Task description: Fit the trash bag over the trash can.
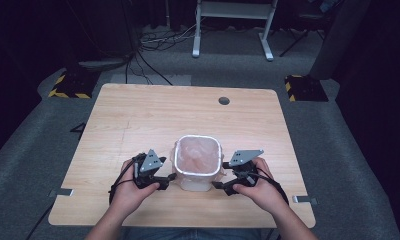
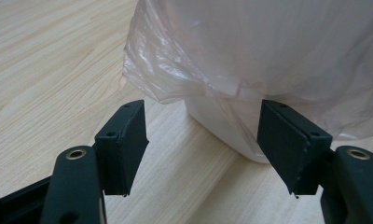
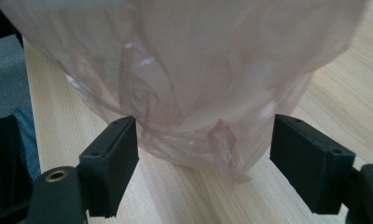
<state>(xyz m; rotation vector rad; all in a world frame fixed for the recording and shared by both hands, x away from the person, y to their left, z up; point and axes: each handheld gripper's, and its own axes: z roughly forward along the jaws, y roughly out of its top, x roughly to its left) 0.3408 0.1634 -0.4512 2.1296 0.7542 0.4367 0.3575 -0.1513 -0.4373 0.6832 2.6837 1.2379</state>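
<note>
A small white bin (image 1: 198,184) stands near the front middle of the wooden table (image 1: 138,115), lined with a thin pinkish plastic bag (image 1: 198,152) folded over its rim. My left gripper (image 1: 169,180) sits low at the bin's left side, jaws open. In the left gripper view the gripper (image 2: 203,140) faces the bin's lower corner (image 2: 222,126), under the hanging bag edge (image 2: 184,79). My right gripper (image 1: 217,185) is at the bin's right side, open. In the right gripper view the gripper (image 3: 203,149) has the loose bag skirt (image 3: 184,70) hanging between its jaws, with neither pad pressing on it.
A round cable hole (image 1: 224,100) lies toward the table's far edge. Beyond the table stand a white desk frame (image 1: 233,20), floor cables (image 1: 153,45) and two yellow-and-black striped blocks (image 1: 68,85), (image 1: 303,87). The person's forearms come in at the bottom edge.
</note>
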